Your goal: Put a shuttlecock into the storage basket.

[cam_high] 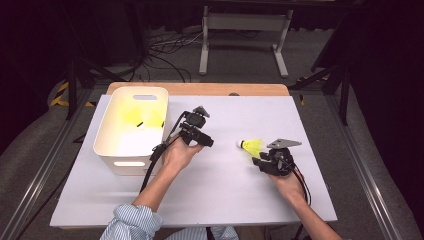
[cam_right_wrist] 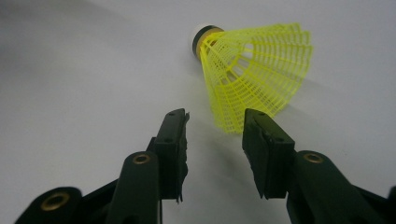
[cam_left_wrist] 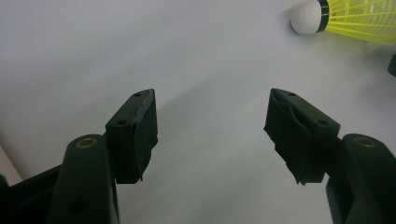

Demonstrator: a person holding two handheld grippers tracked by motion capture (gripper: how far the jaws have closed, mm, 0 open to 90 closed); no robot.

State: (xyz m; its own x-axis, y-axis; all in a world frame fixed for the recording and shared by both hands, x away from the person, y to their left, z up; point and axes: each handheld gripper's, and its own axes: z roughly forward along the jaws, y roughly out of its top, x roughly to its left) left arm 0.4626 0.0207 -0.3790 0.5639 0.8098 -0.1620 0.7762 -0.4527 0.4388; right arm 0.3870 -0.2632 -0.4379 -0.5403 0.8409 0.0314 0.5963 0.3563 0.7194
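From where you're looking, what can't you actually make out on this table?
- Inside the white bin: in the high view glare washes out the yellow things there; their count and kind are unclear.
- The shuttlecock: in the right gripper view its skirt edge sits at the right gripper's fingers; whether they touch it is unclear.
- In the left gripper view the frame edge cuts off most of the shuttlecock's skirt.

The high view looks forward and down over the whole counter [cam_high: 220, 190], while each tongs camera skims it closely, both sharing the yellow shuttlecock [cam_right_wrist: 254, 72].
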